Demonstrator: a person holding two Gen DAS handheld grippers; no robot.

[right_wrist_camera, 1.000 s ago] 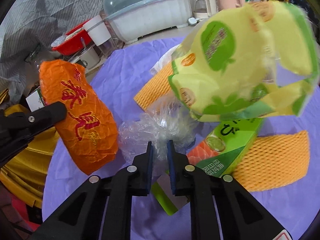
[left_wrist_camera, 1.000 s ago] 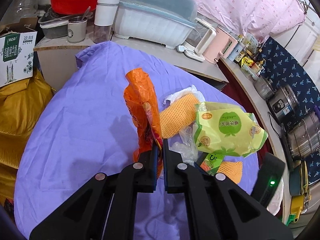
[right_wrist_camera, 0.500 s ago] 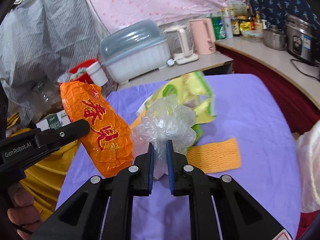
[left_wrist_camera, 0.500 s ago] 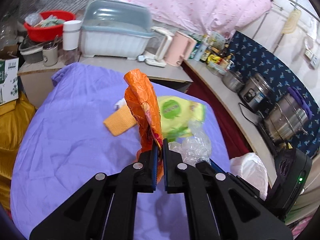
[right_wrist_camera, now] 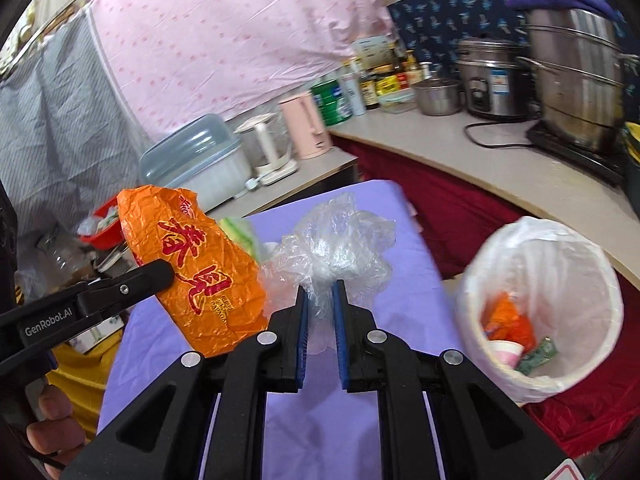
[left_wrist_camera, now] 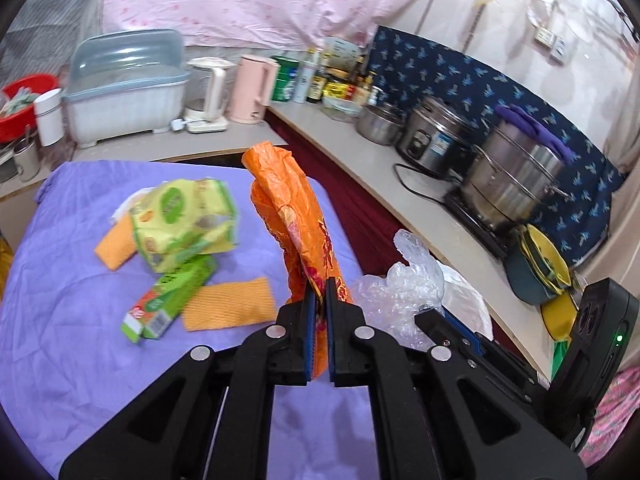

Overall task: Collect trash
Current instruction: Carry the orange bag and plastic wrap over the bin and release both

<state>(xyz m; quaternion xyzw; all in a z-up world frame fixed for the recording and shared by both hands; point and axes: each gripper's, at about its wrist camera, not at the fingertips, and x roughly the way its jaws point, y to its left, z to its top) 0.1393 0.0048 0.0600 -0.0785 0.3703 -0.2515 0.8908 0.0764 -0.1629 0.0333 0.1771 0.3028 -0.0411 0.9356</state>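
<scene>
Pinching orange wrapper (left_wrist_camera: pixel 298 232) – left hand-held gripper (left_wrist_camera: pixel 319 300), clear plastic (right_wrist_camera: pixel 336 248) – right hand-held gripper (right_wrist_camera: pixel 320 304)

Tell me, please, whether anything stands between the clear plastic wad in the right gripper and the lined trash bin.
Nothing visible does. The right gripper holds the clear plastic wad up off the purple tablecloth, and the trash bin sits open just right of it.

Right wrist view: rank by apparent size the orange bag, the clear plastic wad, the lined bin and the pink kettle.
1. lined bin, though nearness inflates it
2. orange bag, close behind the bin
3. clear plastic wad, nearest the camera, so its true rank is unsure
4. pink kettle, farthest away
</scene>
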